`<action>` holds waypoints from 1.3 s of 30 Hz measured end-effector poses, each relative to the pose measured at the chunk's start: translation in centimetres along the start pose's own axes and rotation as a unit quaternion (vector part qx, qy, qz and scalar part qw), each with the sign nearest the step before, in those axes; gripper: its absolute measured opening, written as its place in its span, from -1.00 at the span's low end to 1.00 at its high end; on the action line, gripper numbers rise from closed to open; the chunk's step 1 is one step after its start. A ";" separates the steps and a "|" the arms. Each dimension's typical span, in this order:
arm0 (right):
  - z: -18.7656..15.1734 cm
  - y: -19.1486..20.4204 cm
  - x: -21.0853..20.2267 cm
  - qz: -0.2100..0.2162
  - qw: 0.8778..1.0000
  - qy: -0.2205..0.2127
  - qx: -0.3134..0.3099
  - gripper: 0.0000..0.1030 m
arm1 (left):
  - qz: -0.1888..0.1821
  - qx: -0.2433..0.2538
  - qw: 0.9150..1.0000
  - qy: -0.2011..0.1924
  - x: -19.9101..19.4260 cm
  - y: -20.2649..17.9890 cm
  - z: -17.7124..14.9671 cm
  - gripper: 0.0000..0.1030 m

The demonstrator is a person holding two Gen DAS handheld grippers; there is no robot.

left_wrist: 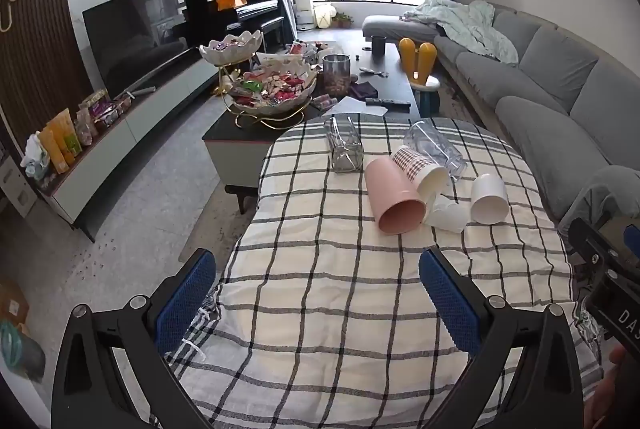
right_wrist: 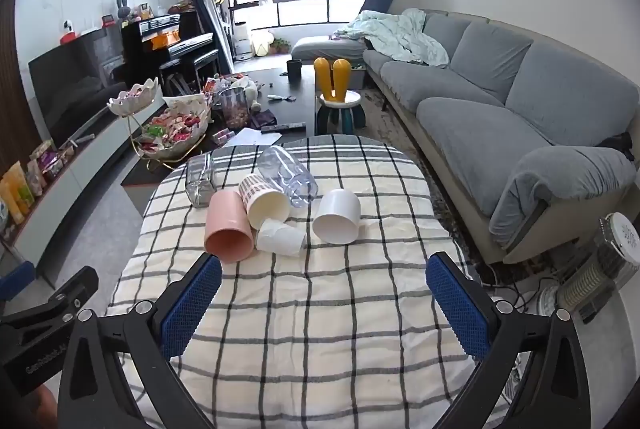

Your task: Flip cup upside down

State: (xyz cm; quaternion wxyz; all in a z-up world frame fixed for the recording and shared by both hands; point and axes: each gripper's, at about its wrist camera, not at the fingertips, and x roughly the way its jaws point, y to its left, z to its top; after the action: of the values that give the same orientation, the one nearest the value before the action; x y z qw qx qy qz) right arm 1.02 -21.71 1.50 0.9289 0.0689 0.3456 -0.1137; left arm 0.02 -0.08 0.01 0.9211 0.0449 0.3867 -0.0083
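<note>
From the left wrist, our left claw [left_wrist: 318, 293] is spread wide and empty over the checked cloth [left_wrist: 320, 329]. The cups lie tipped in a tight cluster far and right of it; the pink cup [left_wrist: 394, 195] touches the patterned cup [left_wrist: 420, 167], so we judge a careless reach could roll its neighbours.

From the right wrist, our right claw [right_wrist: 324, 295] gapes empty too. The white cup [right_wrist: 337, 216] lies alone just beyond it, and could roll away if nudged.

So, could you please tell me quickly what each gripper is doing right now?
Left gripper: open, holding nothing.
Right gripper: open, holding nothing.
</note>
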 end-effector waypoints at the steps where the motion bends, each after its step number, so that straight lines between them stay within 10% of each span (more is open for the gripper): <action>1: 0.0 0.0 0.0 0.001 1.000 -0.001 0.001 0.99 | -0.003 0.000 1.000 -0.002 0.0 0.0 0.0 1.00; 39: -0.1 0.0 -0.1 -0.001 1.000 -0.003 -0.001 0.99 | 0.001 -0.002 1.000 -0.018 -0.5 0.3 0.6 1.00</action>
State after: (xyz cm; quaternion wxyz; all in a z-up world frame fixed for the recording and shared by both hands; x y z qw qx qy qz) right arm 0.84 -21.68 1.50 0.9300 0.0672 0.3428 -0.1142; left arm 0.08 0.14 0.84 0.9281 0.0430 0.3698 -0.0077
